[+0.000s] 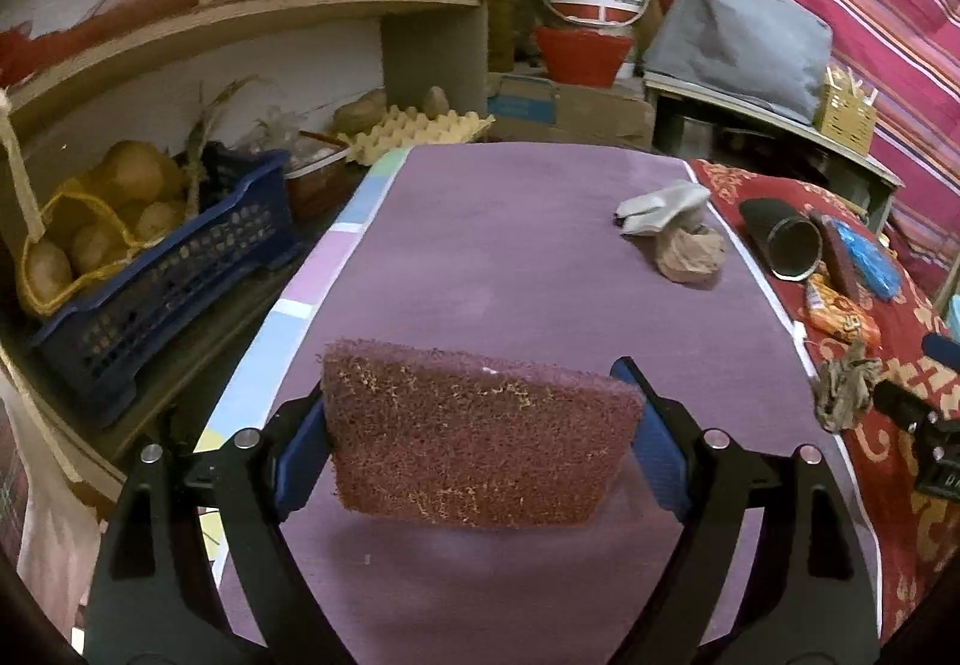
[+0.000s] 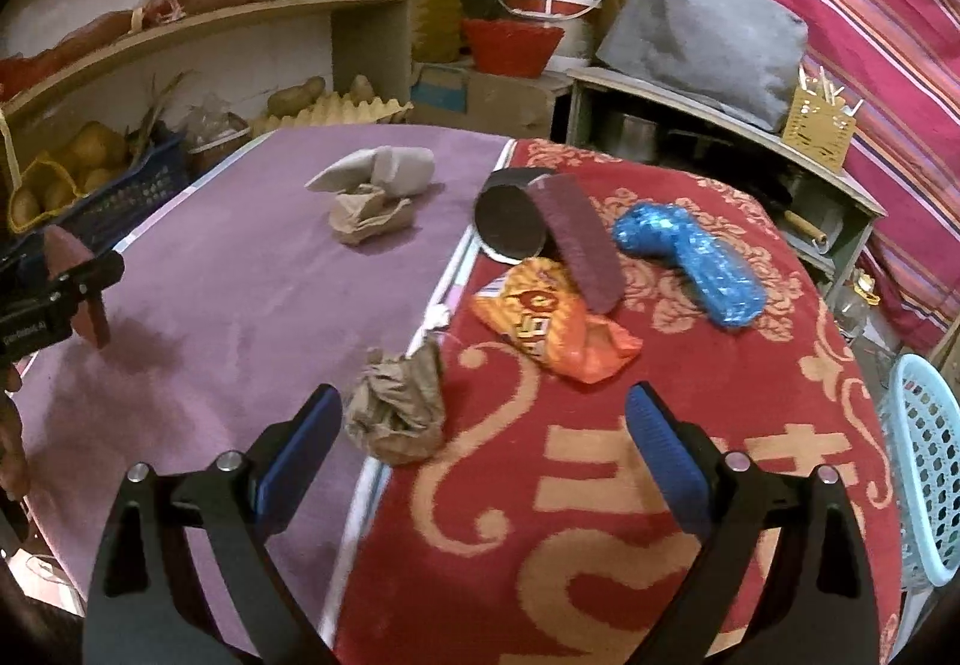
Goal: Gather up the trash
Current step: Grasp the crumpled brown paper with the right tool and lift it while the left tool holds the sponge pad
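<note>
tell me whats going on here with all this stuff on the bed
A person with a gripper in each hand is collecting trash off a purple mat and a red blanket. The left gripper holds a maroon scrub pad clamped between its jaws, above the mat. The right gripper is open and empty, with a crumpled brown paper ball just ahead by its left jaw. An orange snack wrapper, a blue plastic wad and more crumpled paper lie uncollected.
</note>
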Tool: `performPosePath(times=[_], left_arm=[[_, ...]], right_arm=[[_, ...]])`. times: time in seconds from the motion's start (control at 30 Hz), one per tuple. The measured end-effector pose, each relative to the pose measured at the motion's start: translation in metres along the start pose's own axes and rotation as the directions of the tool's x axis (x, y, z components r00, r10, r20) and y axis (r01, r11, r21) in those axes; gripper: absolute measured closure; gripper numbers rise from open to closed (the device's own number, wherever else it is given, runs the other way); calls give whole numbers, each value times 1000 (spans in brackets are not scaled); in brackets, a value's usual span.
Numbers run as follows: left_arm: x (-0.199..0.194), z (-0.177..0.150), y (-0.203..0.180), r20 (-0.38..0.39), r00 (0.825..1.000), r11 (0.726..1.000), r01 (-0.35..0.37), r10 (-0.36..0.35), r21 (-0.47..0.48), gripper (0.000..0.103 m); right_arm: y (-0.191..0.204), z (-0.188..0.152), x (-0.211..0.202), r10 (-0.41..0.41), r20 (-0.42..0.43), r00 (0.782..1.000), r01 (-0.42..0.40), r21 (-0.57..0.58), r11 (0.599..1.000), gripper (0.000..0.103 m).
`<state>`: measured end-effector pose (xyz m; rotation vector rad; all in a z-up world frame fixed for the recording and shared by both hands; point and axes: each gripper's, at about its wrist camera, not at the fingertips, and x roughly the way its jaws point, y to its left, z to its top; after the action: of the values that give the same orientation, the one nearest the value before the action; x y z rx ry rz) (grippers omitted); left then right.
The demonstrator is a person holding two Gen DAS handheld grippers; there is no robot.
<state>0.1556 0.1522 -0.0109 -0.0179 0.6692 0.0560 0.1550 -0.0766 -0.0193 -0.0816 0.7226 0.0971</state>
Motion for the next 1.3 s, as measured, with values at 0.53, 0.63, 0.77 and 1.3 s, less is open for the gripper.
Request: performPosePath(times=[0.53,0.63,0.77,1.3], left_arm=[[-7,14,-3,29,999,999,13,-12,-42,19],[-13,17,-13,43,999,999,19,-18,-28,19],[-19,20,-26,57,998,999,29,-29,-12,19],[-57,36,-131,134,980,987,137,-147,84,19]], right_arm=[[14,0,11,104,-51,993,-106,-49,993,66],[4,4,-1,113,-21,993,-114,-34,993,66],[-17,8,-23,90,30,995,-90,-21,996,66],[-144,1,-95,-67,143,987,53,101,993,66]])
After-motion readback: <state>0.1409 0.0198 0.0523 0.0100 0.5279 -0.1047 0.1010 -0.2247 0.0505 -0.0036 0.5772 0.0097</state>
